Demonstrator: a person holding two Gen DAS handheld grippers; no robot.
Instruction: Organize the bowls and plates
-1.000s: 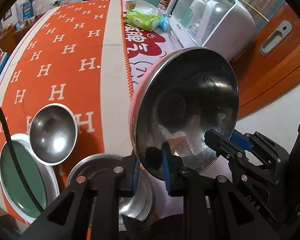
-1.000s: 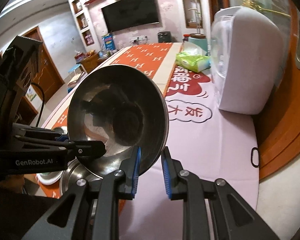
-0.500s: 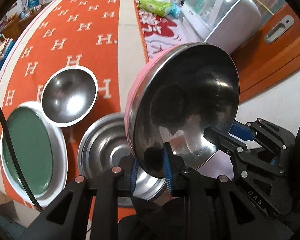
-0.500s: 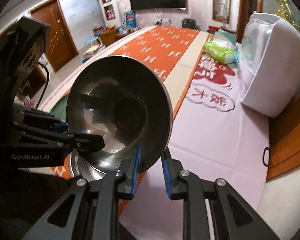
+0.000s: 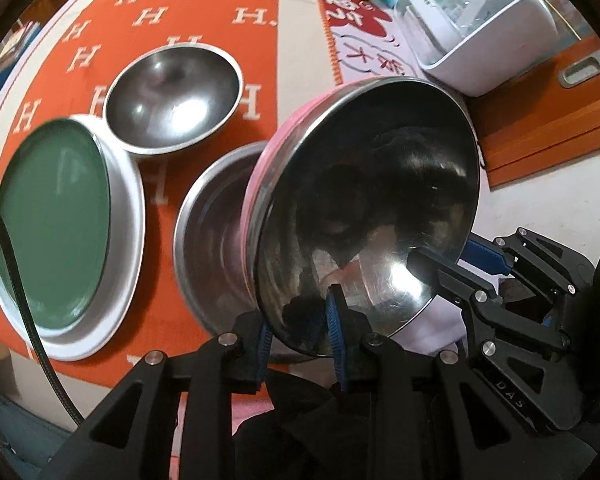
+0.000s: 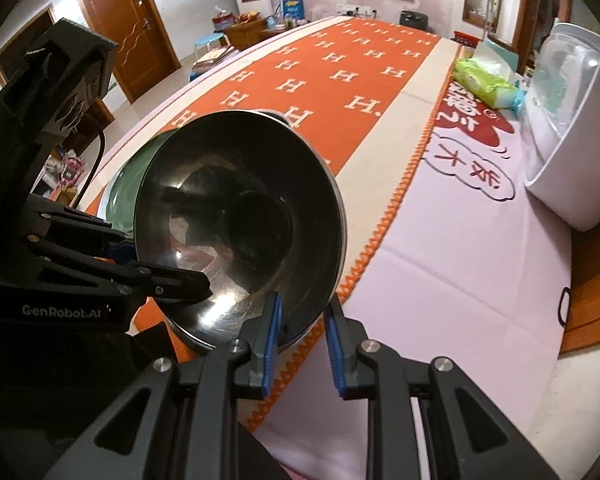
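Pink-sided steel bowl (image 5: 364,216), tilted, gripped at its rim by both the left tool (image 5: 300,328) and right tool (image 6: 302,328), hangs directly above the empty steel bowl (image 5: 212,240) (nesting target) on the tabletop (image 6: 460,272).

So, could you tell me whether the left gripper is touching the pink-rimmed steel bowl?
Touching: in the left wrist view the left gripper pinches the pink-rimmed steel bowl at its lower rim, one blue pad on each side.
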